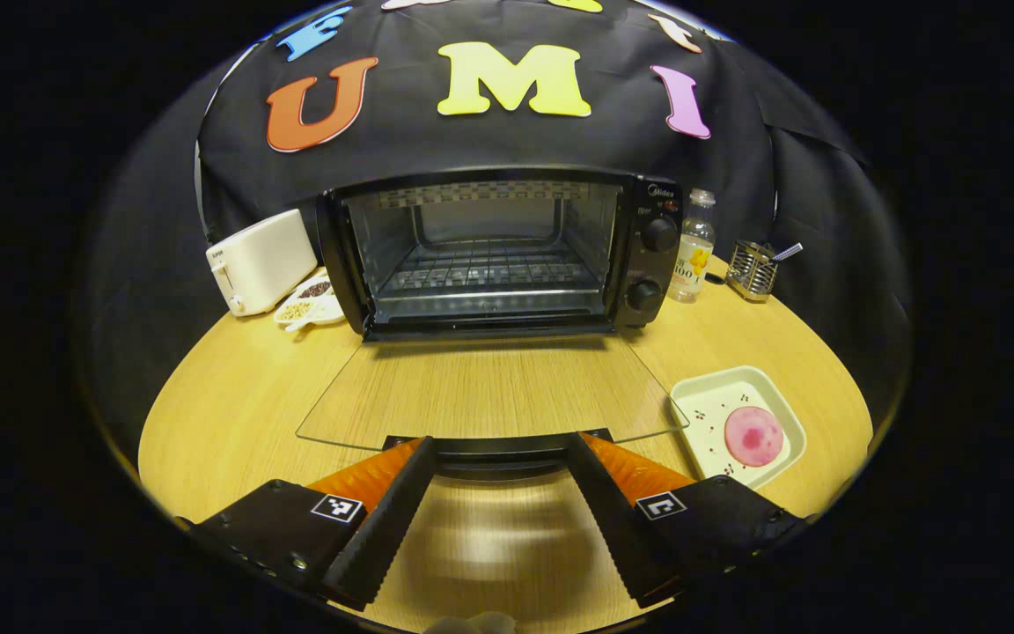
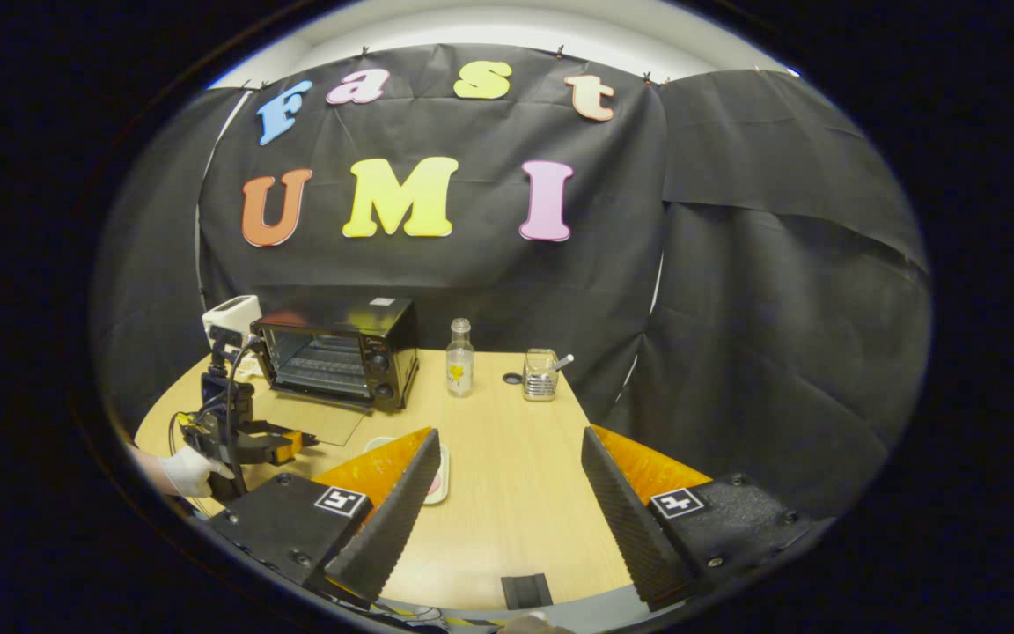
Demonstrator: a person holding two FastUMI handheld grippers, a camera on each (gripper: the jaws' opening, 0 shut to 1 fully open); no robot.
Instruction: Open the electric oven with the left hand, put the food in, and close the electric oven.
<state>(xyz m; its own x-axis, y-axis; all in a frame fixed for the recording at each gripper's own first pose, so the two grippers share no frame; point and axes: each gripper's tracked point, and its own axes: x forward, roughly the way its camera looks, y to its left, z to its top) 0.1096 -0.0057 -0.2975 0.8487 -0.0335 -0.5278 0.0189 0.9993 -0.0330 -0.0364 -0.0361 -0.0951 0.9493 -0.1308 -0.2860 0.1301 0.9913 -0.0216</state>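
Oven (image 1: 489,251) stands at twelve o'clock in the left gripper view, black, its cavity and wire rack exposed and its glass door (image 1: 489,392) folded flat down onto the wooden bench (image 1: 234,387). The door's dark handle lies between the fingers of the left gripper (image 1: 498,493), whose jaws are spread wide and press on nothing; whether either finger touches the handle cannot be told. Food (image 1: 753,436), a pink round piece, lies in a pale square tray (image 1: 705,392) at four o'clock, just beside the door's right corner. A white toaster (image 1: 260,260) sits at ten o'clock with a small dish of grains (image 1: 306,304) in front of it; a clear bottle (image 1: 694,251) stands just right of the oven's two knobs, and a wire holder (image 1: 752,270) is farther out at two o'clock. In the right gripper view the right gripper (image 2: 507,506) hovers over the near bench edge, jaws released and empty. There the oven (image 2: 335,361) is at ten o'clock, well apart, and the left gripper (image 2: 282,443) appears at eight o'clock at the lowered door, held by a white-gloved hand (image 2: 190,471). The tray (image 2: 441,471) peeks out behind the right gripper's left finger.
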